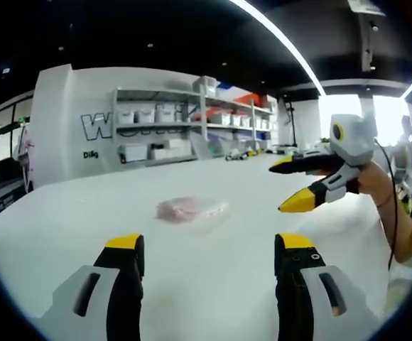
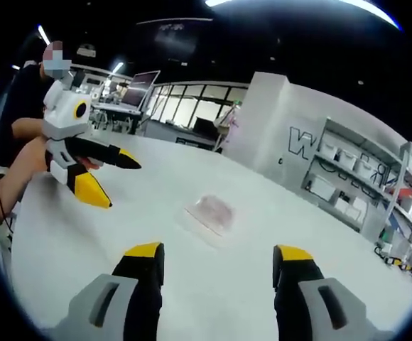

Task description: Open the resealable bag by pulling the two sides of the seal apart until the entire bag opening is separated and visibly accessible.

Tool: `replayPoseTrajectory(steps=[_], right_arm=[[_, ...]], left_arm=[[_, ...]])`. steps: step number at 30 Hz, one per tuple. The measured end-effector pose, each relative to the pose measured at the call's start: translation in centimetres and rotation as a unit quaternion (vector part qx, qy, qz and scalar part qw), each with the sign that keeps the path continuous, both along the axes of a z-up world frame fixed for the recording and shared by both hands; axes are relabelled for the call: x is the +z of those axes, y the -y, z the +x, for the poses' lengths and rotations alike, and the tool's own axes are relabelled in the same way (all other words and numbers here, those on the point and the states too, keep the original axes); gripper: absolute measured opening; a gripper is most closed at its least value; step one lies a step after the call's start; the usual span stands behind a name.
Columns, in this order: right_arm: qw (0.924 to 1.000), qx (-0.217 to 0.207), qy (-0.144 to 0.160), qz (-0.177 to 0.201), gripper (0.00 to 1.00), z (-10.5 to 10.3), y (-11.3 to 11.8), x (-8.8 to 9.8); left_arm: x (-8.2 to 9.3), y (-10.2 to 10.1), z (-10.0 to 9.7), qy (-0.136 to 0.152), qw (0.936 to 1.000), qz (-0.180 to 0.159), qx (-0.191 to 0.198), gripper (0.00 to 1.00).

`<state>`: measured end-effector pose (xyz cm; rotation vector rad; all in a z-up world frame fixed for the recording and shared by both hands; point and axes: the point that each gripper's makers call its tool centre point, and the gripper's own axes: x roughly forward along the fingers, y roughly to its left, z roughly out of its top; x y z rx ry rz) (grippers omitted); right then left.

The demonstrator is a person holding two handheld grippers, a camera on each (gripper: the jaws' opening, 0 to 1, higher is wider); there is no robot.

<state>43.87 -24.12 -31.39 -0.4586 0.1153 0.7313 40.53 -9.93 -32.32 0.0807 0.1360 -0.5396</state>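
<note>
The worktop [image 1: 213, 270] is smooth, matt white. On it the bag [image 1: 190, 209] looks like thin clear plastic, faintly glossy and crinkled, with something pink showing through. Each claw, left [image 1: 209, 250] and right [image 2: 217, 257], is hard plastic: grey shells, black fingers, yellow tips with a dull sheen.

A: Where does the left gripper view look from?
B: Low over the white table [image 1: 213, 284], beyond its spread jaws, toward shelving [image 1: 192, 121].
A: And the right gripper view?
B: Similar height. Both share the bag [image 2: 211, 211], ahead between the jaws.
</note>
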Motion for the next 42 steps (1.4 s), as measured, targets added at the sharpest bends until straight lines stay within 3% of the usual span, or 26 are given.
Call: replayPoseTrajectory(steps=[6,9,15,21,42], right_arm=[[1.0,0.003,0.0,-0.008,0.6,-0.05,-0.05,0.0],[1.0,0.004,0.0,-0.007,0.64,0.01,-0.08,0.01],[0.9999,0.007,0.004,-0.014,0.56,-0.04,-0.16,0.31],[0.9993,0.015,0.0,-0.033,0.56,-0.14,-0.41,0.07],[0.9988,0.021,0.006,-0.043,0.57,0.14,-0.82,0.27]], left_arm=[[-0.04,-0.05,0.0,-0.001,1.0,0.002,0.002,0.75],[-0.12,0.05,-0.05,-0.002,1.0,0.002,0.0,0.75],[-0.1,0.02,-0.11,-0.003,1.0,0.003,0.001,0.74],[0.02,-0.28,-0.02,-0.004,1.0,0.0,0.004,0.72],[-0.2,-0.43,0.02,-0.006,1.0,0.003,0.007,0.72]])
